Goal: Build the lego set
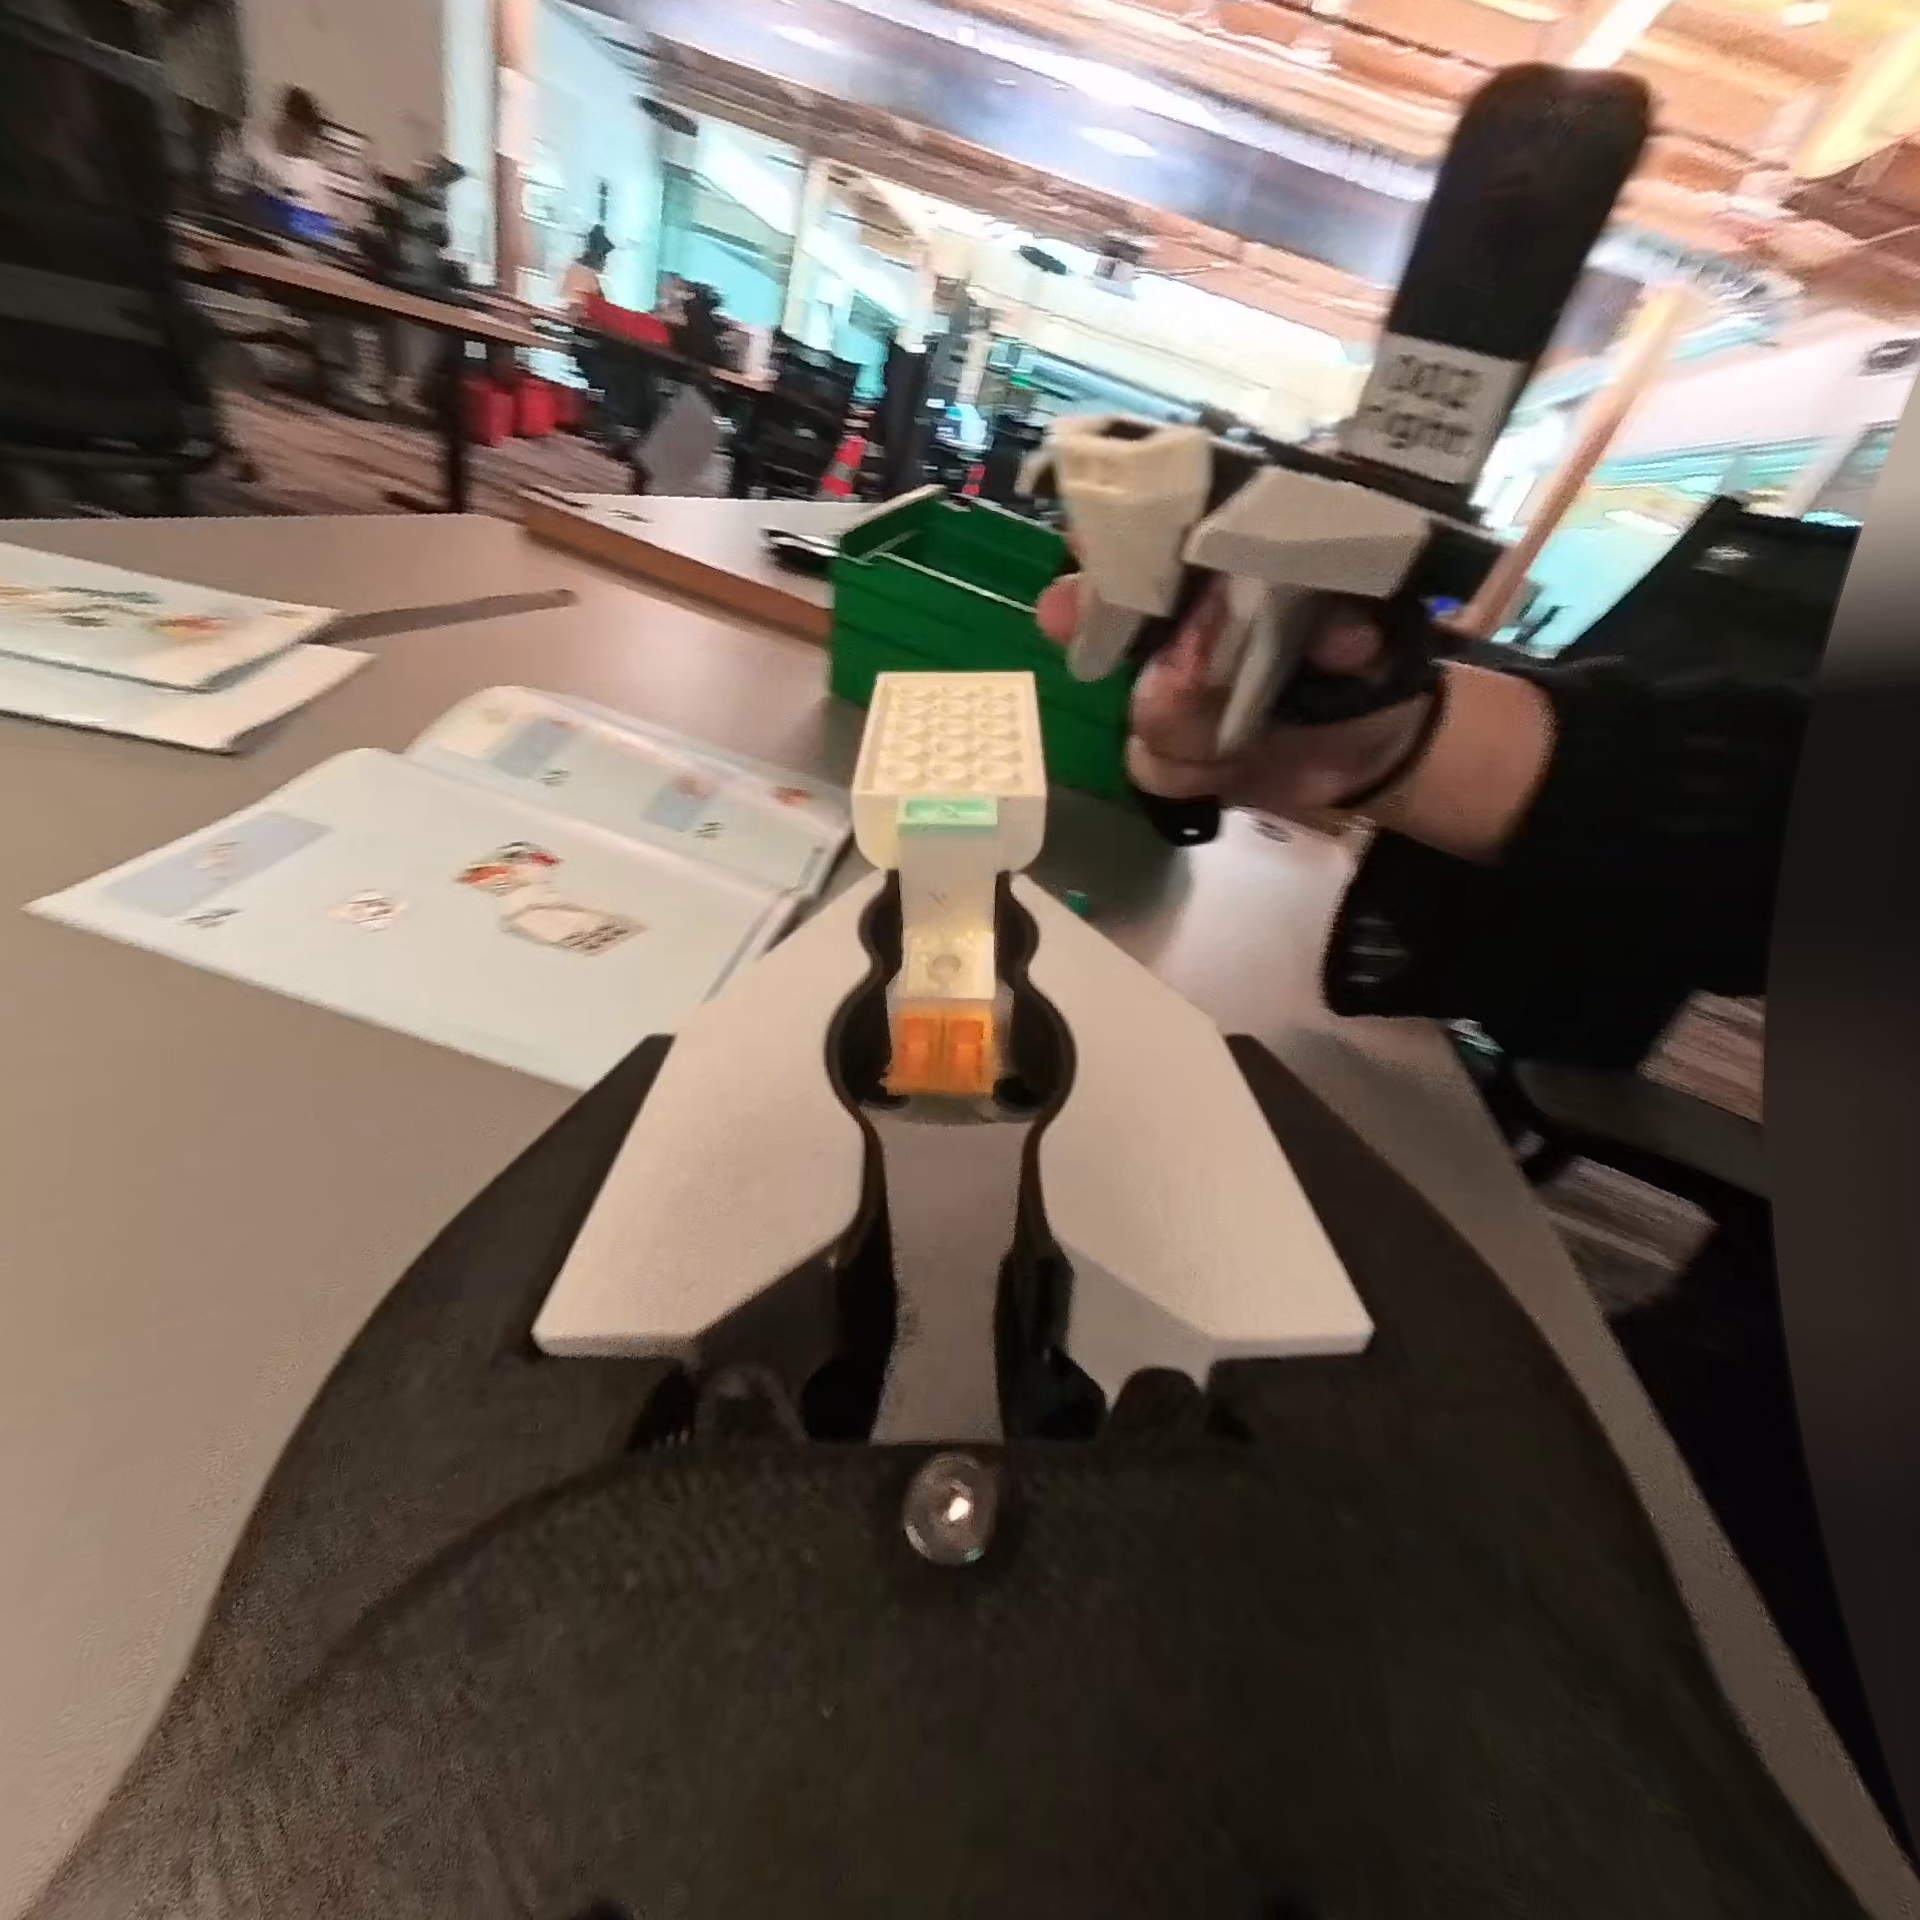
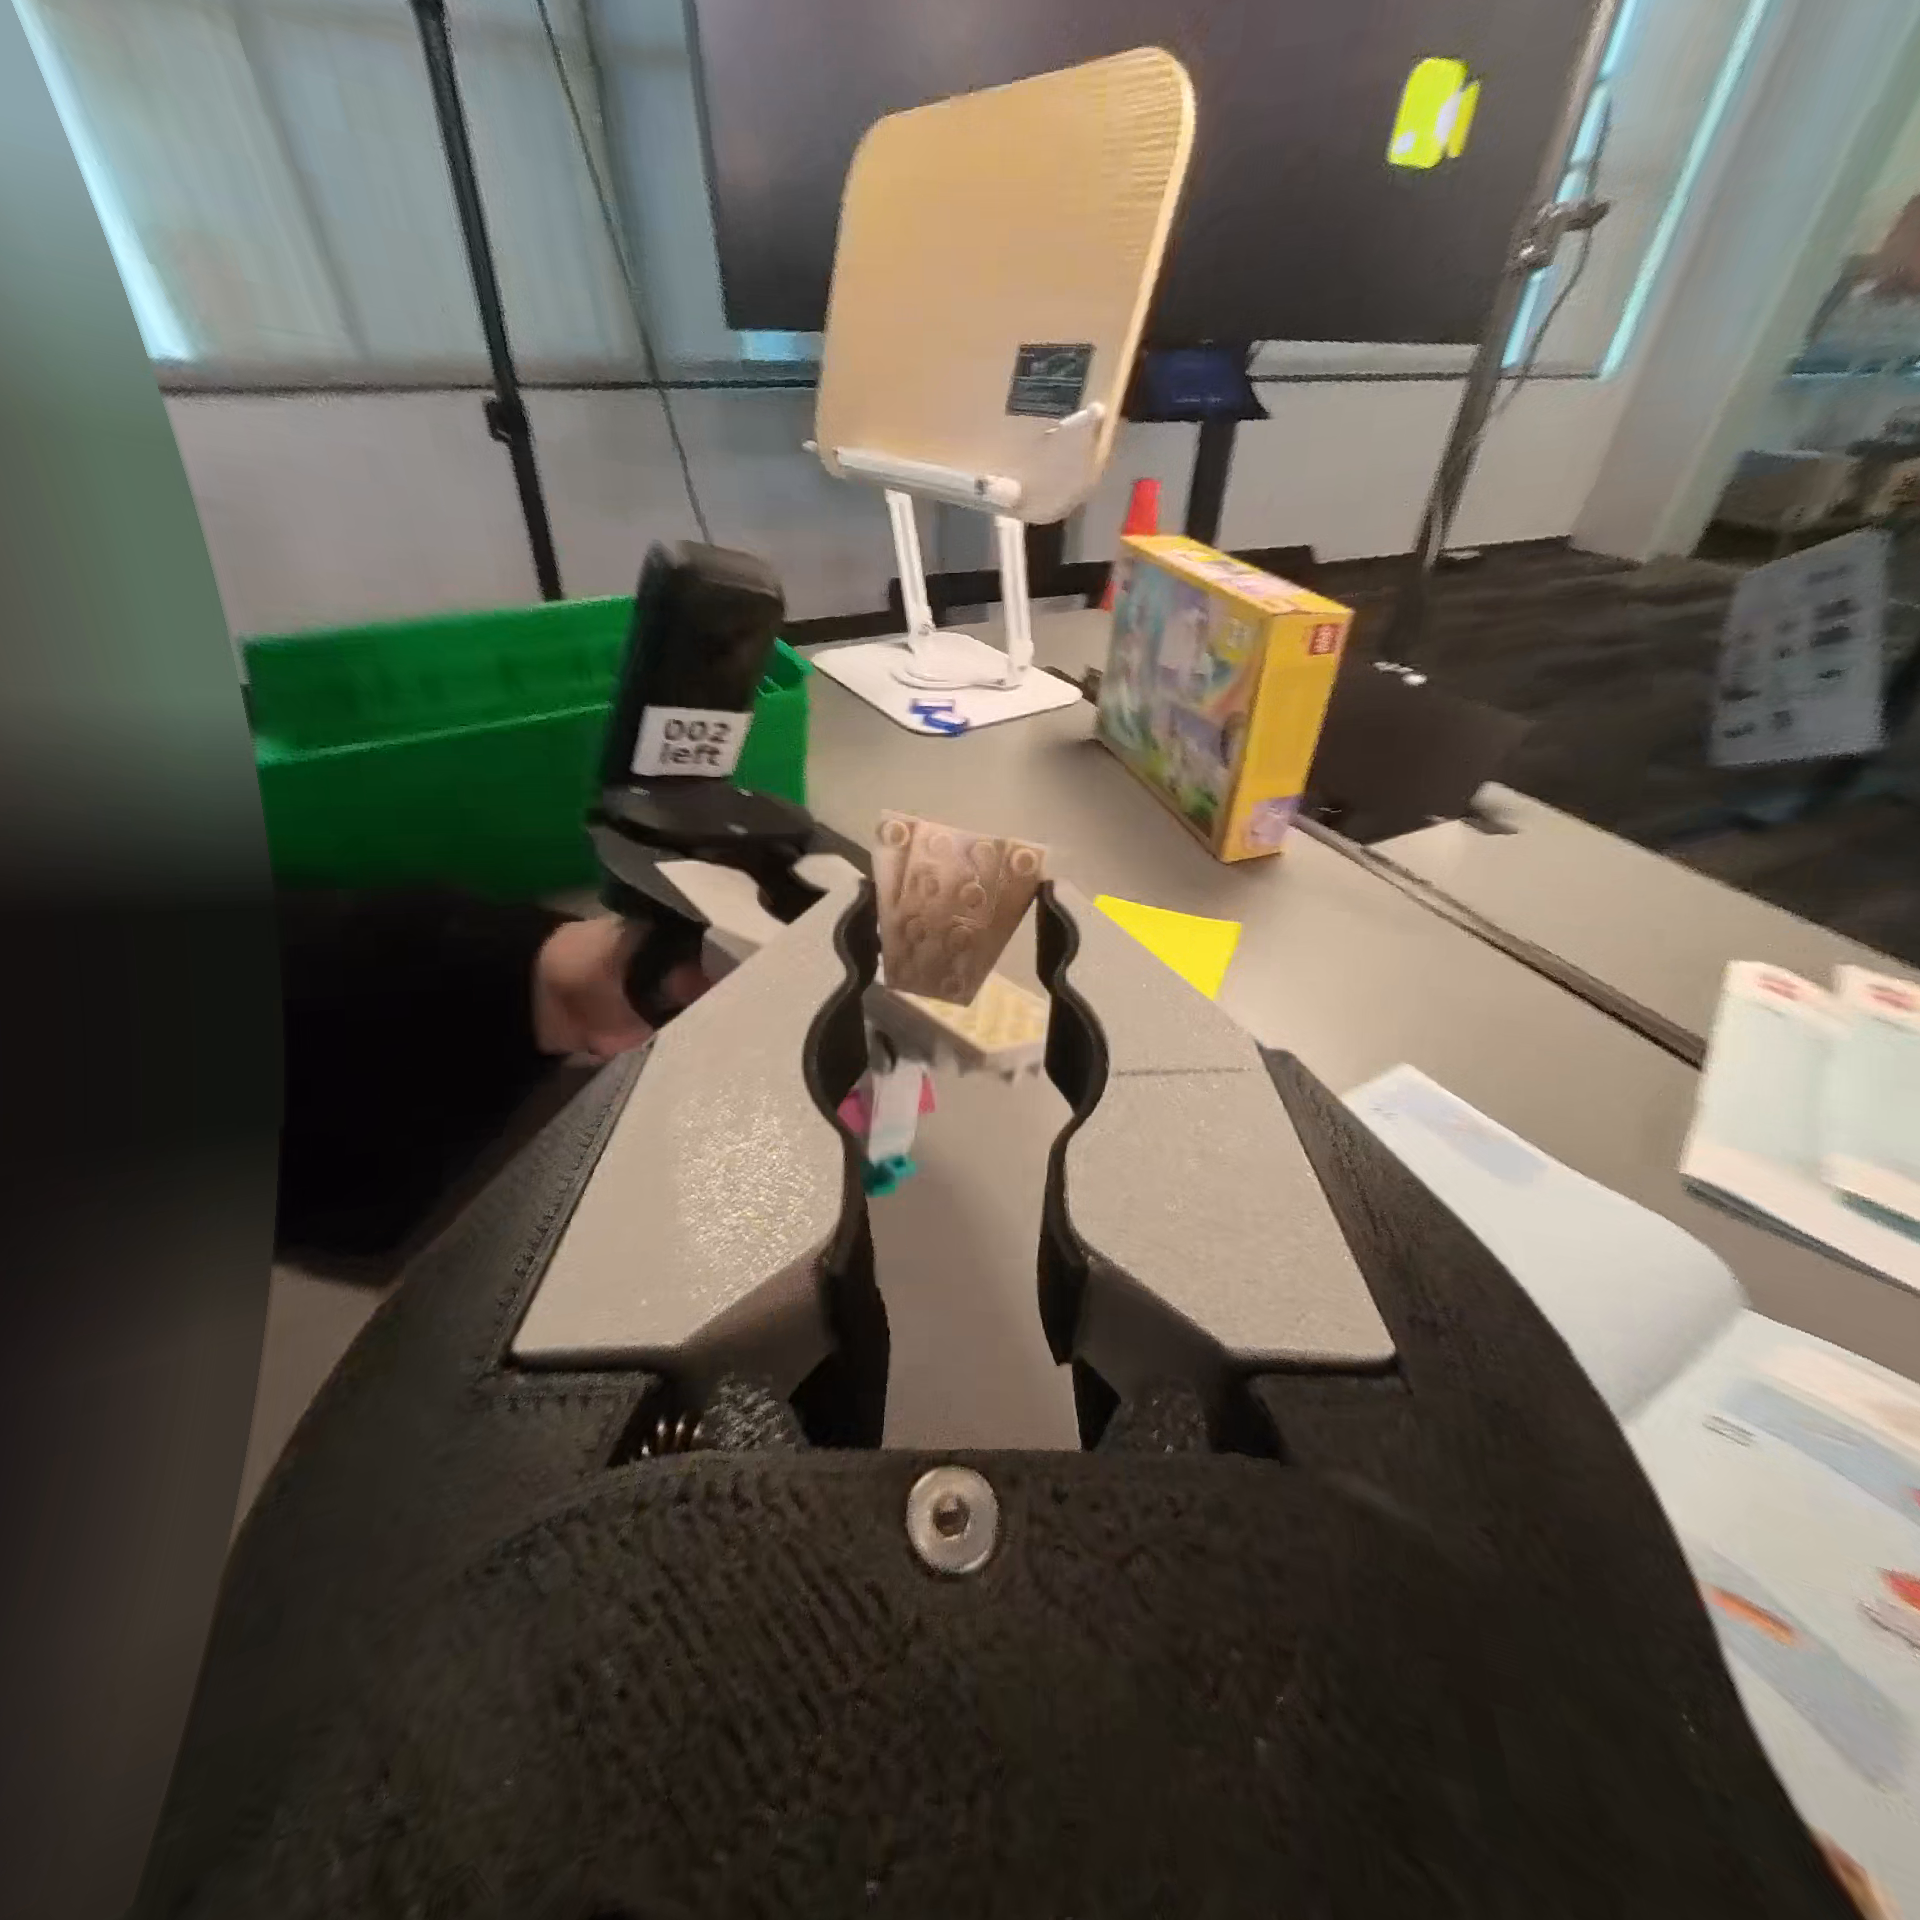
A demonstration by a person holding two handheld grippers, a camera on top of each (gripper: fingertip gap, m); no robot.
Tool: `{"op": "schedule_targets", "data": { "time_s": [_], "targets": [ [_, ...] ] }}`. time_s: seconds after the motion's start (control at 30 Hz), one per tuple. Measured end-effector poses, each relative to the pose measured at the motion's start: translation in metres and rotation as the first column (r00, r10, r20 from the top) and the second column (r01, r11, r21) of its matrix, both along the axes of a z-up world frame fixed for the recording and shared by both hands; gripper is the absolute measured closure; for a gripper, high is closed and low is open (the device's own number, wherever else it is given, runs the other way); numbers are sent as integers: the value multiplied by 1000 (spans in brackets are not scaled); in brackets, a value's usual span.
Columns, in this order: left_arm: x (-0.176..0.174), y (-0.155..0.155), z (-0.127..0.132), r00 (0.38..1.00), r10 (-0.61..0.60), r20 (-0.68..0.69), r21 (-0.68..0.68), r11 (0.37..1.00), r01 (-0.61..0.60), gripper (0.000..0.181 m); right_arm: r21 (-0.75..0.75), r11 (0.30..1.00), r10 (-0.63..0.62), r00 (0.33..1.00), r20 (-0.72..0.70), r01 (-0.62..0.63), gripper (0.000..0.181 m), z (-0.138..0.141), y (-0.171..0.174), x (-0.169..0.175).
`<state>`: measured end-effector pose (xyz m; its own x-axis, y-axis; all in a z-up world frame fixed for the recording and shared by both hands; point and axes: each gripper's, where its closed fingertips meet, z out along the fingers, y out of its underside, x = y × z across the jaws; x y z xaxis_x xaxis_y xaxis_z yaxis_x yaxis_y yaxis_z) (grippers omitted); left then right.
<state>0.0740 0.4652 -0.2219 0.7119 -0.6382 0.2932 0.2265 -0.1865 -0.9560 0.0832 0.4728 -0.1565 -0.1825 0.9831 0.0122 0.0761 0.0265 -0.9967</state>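
Note:
My left gripper (image 1: 951, 920) is shut on a white lego assembly (image 1: 945, 769), held above the table. The assembly has a studded white plate at the far end, a pale green tile and orange bricks at the near end. My right gripper (image 2: 954, 906) is shut on a tan-white wedge plate (image 2: 956, 904) and holds it upright just above the assembly (image 2: 977, 1023), which has pink and teal parts (image 2: 894, 1127) beneath. The right gripper (image 1: 1184, 561) also shows in the left wrist view, beyond the assembly at upper right. The left gripper (image 2: 727, 883) shows in the right wrist view at left.
An open instruction booklet (image 1: 468, 883) (image 2: 1818, 1507) lies on the grey table (image 1: 208, 1143). A green bin (image 1: 956, 613) (image 2: 436, 727) stands behind. A yellow lego box (image 2: 1216, 696), a book stand (image 2: 997, 312), a yellow sheet (image 2: 1174, 935) and a black box (image 2: 1413, 748) are farther back. The left gripper's tips are roughly 7 centimeters from the right gripper's.

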Motion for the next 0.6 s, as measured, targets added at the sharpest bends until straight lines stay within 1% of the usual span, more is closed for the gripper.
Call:
{"op": "schedule_targets", "data": {
  "time_s": [0.07, 0.17, 0.3, 0.4, 0.6],
  "targets": [
    [12, -7, 3, 996, -88, 26, 11, 996, 88, 166, -48, 998, 50, 999, -3, -50, 153, 2, -6, -3],
    [22, -14, 7, 987, -154, 44, 36, 988, 152, 166, -96, 989, 115, 993, 11, -113, 153, 0, -16, -5],
    [26, -24, 21, 971, -218, 99, 114, 972, 207, 166, -108, 980, 170, 985, 29, -166, 153, -3, -26, -5],
    [28, -30, 28, 960, -256, 113, 157, 959, 237, 166, -131, 970, 206, 979, 2, -204, 153, 5, -30, -1],
    [30, -36, 33, 948, -294, 126, 190, 945, 267, 166, -132, 961, 243, 970, -21, -244, 153, 13, -34, 9]
  ]
}}
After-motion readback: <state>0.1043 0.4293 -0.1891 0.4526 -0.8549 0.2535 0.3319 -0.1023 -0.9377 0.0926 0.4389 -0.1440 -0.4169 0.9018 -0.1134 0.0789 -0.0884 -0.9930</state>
